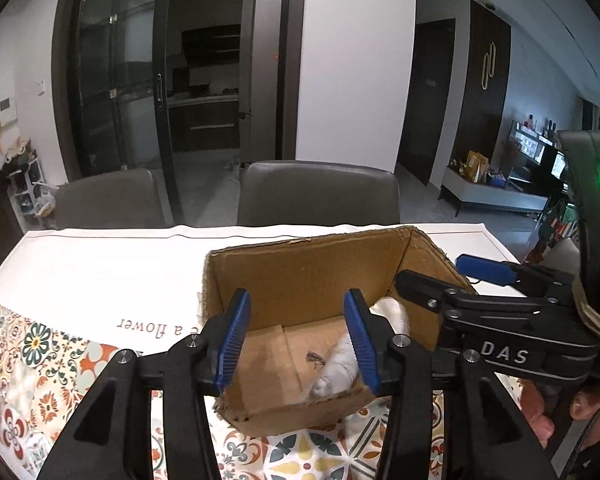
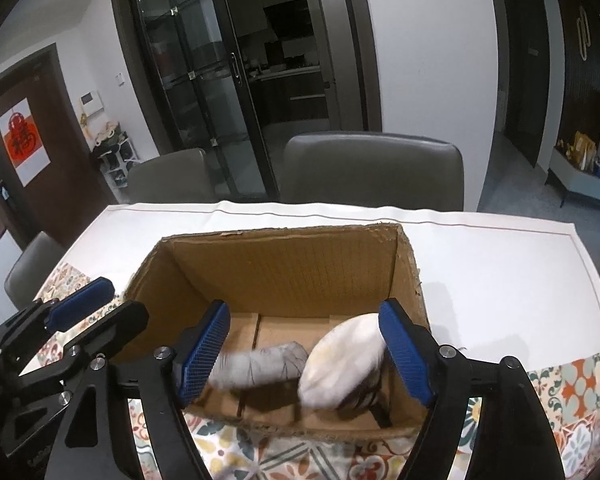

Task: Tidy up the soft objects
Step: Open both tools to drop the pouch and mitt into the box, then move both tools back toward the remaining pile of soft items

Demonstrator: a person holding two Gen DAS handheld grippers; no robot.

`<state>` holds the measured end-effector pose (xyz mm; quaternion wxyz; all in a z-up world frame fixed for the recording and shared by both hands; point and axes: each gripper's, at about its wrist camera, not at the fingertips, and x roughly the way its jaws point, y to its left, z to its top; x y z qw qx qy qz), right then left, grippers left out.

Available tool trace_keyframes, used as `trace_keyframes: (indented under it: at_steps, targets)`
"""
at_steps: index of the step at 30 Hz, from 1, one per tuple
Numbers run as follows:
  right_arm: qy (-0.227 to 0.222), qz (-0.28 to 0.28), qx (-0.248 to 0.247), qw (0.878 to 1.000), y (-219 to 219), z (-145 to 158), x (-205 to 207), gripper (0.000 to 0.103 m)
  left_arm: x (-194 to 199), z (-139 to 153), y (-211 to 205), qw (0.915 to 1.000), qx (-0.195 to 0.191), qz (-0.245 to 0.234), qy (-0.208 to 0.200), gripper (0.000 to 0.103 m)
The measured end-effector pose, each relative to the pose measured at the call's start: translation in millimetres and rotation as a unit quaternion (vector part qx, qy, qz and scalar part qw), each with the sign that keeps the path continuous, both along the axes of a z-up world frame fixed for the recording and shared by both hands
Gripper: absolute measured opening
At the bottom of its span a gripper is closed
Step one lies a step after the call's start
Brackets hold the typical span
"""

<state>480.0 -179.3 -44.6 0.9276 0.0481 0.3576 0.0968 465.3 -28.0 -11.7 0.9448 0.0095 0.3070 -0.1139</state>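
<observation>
Both claws were up over the cardboard box (image 2: 284, 276), and both were wide, nothing held between the blue pads. The right claw (image 2: 306, 354) hung above the near edge of the box, its fingers spread well apart, and right below and between them lay the soft toy (image 2: 340, 364), a pale, whitish, blurred bundle with grey striped parts, resting on the box floor toward the claw's right pad, apart from both pads. Just to the left of that claw, the left claw's fingers reached toward the box's left wall. From the left wrist view, the left claw (image 1: 298, 342) was spread just as wide over the near left corner of the cardboard box (image 1: 308, 276), and the soft toy (image 1: 340, 364) showed as a white shape beside its right pad, partly hidden behind it, so whether they touched could not be told. The right claw came in from the right, its fingers above the box's right wall. Under it all sat a tablecloth (image 2: 500, 264), white beyond the claws, patterned tiles nearer.
</observation>
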Motion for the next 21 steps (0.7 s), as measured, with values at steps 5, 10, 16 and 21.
trace_keyframes:
  at_steps: [5,10,16,21]
  targets:
    - [-0.021,-0.011,-0.024,0.999,3,16,-21,0.078,-15,8,7,1.0000,0.000,0.006,-0.007,0.053]
    - [-0.023,-0.023,-0.019,0.999,5,30,-40,0.078,-33,14,11,0.9999,0.003,0.010,-0.013,0.057]
    - [-0.031,-0.032,-0.024,0.999,6,37,-68,0.078,-57,19,15,0.9999,0.006,0.010,-0.013,0.058]
    - [-0.031,-0.029,-0.020,0.999,10,42,-90,0.078,-78,21,25,0.9997,0.005,0.021,-0.011,0.058]
